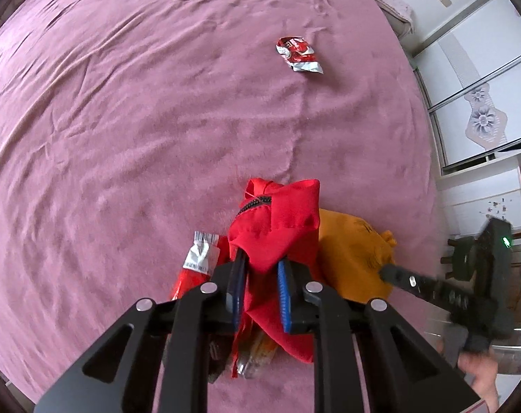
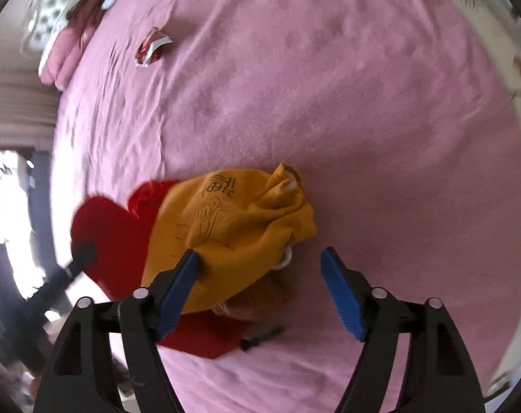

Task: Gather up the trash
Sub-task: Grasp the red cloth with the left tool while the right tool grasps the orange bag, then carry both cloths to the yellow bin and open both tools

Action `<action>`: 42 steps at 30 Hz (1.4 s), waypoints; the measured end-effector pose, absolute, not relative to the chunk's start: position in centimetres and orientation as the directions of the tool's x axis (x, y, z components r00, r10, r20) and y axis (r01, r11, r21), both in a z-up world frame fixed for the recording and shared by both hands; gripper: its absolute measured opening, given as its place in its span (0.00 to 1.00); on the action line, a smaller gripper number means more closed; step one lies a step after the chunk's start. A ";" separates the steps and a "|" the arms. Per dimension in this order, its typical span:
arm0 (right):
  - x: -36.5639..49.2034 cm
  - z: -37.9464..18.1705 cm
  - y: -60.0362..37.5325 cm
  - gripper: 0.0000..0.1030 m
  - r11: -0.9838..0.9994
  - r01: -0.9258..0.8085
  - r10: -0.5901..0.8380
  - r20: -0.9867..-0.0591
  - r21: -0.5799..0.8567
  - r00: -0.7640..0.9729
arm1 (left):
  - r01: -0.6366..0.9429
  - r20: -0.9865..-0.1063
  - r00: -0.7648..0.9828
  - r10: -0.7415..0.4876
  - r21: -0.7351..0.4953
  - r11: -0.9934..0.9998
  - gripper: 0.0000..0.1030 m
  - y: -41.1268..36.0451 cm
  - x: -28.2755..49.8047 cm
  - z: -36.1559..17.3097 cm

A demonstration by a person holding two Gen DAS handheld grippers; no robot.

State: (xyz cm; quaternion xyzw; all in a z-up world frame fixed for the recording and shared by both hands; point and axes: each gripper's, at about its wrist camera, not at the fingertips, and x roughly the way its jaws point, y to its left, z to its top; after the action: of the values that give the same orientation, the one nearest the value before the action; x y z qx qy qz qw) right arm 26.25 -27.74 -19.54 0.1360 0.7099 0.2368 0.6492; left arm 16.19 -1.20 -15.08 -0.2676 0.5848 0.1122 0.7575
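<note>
At the bottom of the frame, our left tongs [image 1: 258,285] pinch a soft red cloth bag [image 1: 277,230]; our right tongs [image 2: 263,272] gape beside the yellow bag [image 2: 239,230]. Farther up the pink bed [image 1: 122,120], a light, crinkly wrapper [image 1: 298,54] waits; any edge looks graspable.

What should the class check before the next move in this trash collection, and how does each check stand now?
1. Left hand-held gripper shut on the red bag: ok.
2. Right hand-held gripper open: ok.
3. Right gripper gripping the yellow bag: not ok; one finger only lies against it.
4. Crumpled wrapper collected: not ok, loose on the pink bedspread.
5. Red bag's mouth open: cannot tell.
</note>
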 end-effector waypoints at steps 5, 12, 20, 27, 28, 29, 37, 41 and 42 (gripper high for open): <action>27.3 -22.1 -27.2 0.77 0.820 0.007 0.563 -0.804 0.573 -0.192 | -0.478 -0.946 0.287 -0.151 -0.278 0.833 0.16 -1.6 16.1 -15.3; 26.5 -20.3 -27.2 0.35 0.819 -0.023 0.566 -0.814 0.573 -0.132 | -0.471 -0.944 0.297 -0.146 -0.278 0.838 0.14 -2.2 15.5 -14.5; 23.7 -14.4 -28.2 0.32 0.840 -0.203 0.510 -0.860 0.503 -0.020 | -0.437 -0.929 0.334 -0.160 -0.303 0.847 0.11 -4.3 13.9 -11.9; 20.8 -10.7 -30.1 0.32 0.852 -0.302 0.465 -0.884 0.428 0.058 | -0.395 -0.913 0.374 -0.162 -0.314 0.863 0.10 -6.8 11.4 -8.7; 20.4 -10.3 -30.5 0.32 0.853 -0.306 0.461 -0.885 0.422 0.067 | -0.390 -0.911 0.379 -0.160 -0.314 0.865 0.10 -7.2 11.0 -8.3; 19.9 -9.8 -30.9 0.32 0.856 -0.310 0.457 -0.886 0.415 0.076 | -0.381 -0.907 0.388 -0.161 -0.317 0.869 0.10 -7.7 10.4 -7.6; 16.3 -7.1 -35.6 0.32 0.867 -0.323 0.437 -0.891 0.379 0.127 | -0.321 -0.893 0.413 -0.177 -0.325 0.890 0.10 -11.3 7.6 -4.6; 14.5 -6.8 -38.2 0.32 0.879 -0.338 0.399 -0.907 0.336 0.135 | -0.285 -0.896 0.398 -0.196 -0.324 0.902 0.10 -13.9 6.5 -4.0; 14.1 -6.8 -38.9 0.32 0.881 -0.335 0.397 -0.908 0.335 0.134 | -0.279 -0.897 0.394 -0.203 -0.327 0.903 0.10 -14.3 6.3 -4.0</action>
State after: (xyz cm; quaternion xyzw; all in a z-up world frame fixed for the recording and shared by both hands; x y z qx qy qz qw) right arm 14.10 -38.95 -6.81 0.0254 0.6115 0.2429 0.7526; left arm 6.33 -14.35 -4.02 -0.2193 0.5502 0.0237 0.8054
